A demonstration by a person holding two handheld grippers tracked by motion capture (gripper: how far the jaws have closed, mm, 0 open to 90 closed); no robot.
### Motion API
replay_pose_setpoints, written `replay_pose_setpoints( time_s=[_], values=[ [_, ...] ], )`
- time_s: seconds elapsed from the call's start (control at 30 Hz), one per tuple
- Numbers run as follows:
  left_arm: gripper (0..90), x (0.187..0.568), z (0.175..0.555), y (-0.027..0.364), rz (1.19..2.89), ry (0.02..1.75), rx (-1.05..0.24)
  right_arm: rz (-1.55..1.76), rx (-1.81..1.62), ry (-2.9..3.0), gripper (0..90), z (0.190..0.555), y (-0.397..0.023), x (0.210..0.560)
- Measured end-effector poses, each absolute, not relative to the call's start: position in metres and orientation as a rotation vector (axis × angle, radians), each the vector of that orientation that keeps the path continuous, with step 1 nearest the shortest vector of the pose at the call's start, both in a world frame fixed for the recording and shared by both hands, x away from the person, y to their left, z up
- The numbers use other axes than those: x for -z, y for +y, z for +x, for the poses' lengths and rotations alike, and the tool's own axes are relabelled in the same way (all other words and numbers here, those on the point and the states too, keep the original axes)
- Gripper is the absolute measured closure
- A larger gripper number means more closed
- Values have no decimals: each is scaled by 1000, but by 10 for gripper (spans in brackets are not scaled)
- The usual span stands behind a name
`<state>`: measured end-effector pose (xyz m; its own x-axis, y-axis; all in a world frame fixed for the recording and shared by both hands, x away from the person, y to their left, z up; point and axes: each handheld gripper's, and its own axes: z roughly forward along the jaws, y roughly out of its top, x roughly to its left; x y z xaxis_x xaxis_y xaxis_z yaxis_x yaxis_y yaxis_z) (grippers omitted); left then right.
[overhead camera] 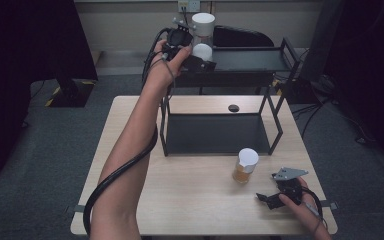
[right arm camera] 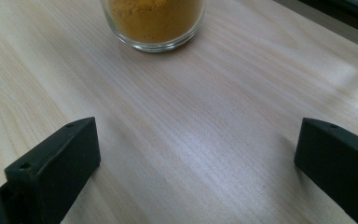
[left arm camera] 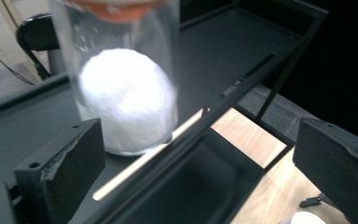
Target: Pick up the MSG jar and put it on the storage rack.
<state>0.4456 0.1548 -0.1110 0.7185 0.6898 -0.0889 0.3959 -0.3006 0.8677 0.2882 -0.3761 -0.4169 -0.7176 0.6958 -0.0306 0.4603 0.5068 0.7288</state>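
Left tongs (left arm camera: pixel 193 154) released before the white-powder jar (left arm camera: pixel 128 100) on the rack (overhead camera: pixel 245 60) (12 o'clock); right tongs (right arm camera: pixel 196 163) released near the orange-powder jar (right arm camera: pixel 154 23).

The high view looks forward and down from above the person's side, taking in the whole wooden table (overhead camera: pixel 200 200) at mid-frame and the black rack (overhead camera: pixel 220 125) in the upper half. The left gripper view sits close over the rack's top shelf (left arm camera: pixel 223 51), looking down along it, with a clear jar (left arm camera: pixel 121 93) large in the upper left of the frame. The right gripper view lies low and very near the tabletop (right arm camera: pixel 205 130); the jar of orange powder (right arm camera: pixel 154 23) at its top edge also stands at lower right in the high view (overhead camera: pixel 244 167).
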Motion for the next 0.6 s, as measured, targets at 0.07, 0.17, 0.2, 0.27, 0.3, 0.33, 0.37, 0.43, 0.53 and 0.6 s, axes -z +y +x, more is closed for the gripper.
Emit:
replay_pose_setpoints(
  time_s=[0.07,0.17,0.2,0.27,0.3,0.33,0.37,0.43,0.53,0.6],
  values=[
    [17,114,444,155,1931,834,-372,967,-1035,2433,0,288,-376,417],
    [17,119,441,156,1926,831,-367,967,-1035,2433,0,288,-376,417],
    [17,121,441,157,1924,827,-364,967,-1036,2433,0,288,-376,417],
    [17,126,440,158,1927,824,-358,965,-1036,2432,0,288,-376,417],
    [17,129,440,158,1923,825,-358,965,-1036,2433,0,288,-376,417],
    [17,132,440,159,1920,829,-352,965,-1036,2433,0,288,-376,417],
    [16,135,440,159,1919,828,-346,966,-1037,2432,0,288,-376,417],
    [17,140,439,160,1920,825,-341,966,-1037,2432,0,288,-376,417],
    [17,148,437,161,1921,824,-328,966,-1037,2432,0,288,-376,417],
    [17,152,437,162,1928,818,-322,966,-1037,2432,0,288,-376,417]
  ],
)
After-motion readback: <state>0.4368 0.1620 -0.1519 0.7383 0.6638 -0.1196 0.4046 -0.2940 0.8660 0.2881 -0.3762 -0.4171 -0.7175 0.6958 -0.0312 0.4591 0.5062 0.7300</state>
